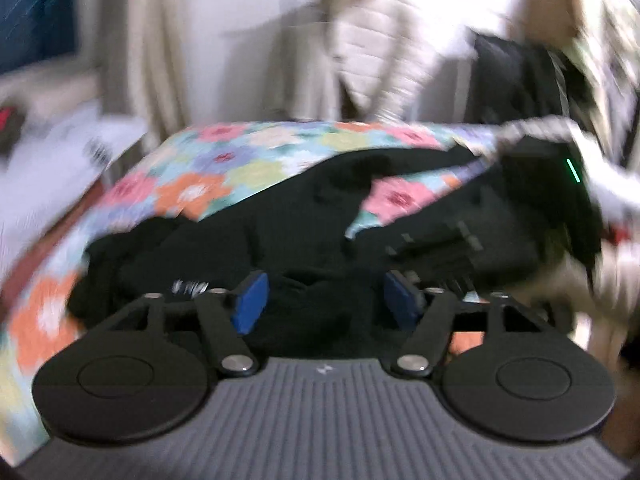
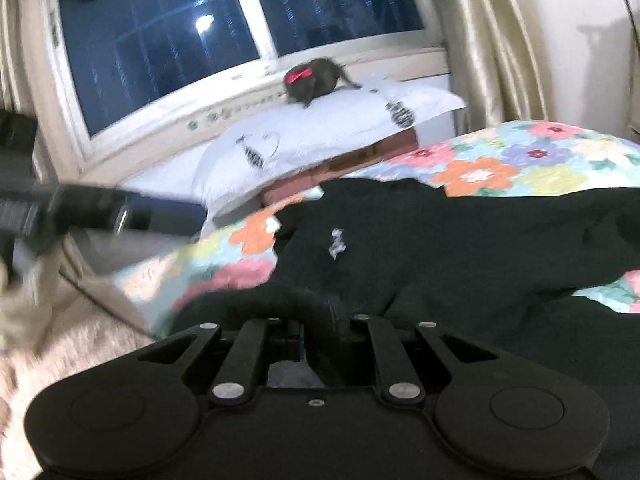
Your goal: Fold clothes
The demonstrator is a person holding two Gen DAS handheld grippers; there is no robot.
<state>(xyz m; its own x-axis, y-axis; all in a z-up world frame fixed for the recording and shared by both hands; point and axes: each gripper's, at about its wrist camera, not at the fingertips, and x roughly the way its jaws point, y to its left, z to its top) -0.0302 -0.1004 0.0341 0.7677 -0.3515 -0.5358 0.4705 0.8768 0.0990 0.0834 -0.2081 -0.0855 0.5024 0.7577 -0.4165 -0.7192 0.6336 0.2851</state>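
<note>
A black garment (image 1: 280,220) lies crumpled on a floral bedspread (image 1: 208,168). My left gripper (image 1: 326,300) hovers over its near edge, blue pads (image 1: 252,304) wide apart, nothing pressed between them. My right gripper's body (image 1: 536,200), with a green light, comes in from the right and is blurred. In the right wrist view, the right gripper (image 2: 318,328) has its fingers drawn together on a fold of the black garment (image 2: 460,232), which carries a small white logo (image 2: 338,244). The left gripper's body (image 2: 80,208) shows blurred at the left.
A white pillow (image 2: 320,128) with a dark plush toy (image 2: 316,78) wearing a red bow lies by the window (image 2: 160,40). Curtains (image 2: 492,40) hang to the right. Pale clothes (image 1: 372,60) hang beyond the bed. Shaggy carpet (image 2: 60,340) borders the bed's left edge.
</note>
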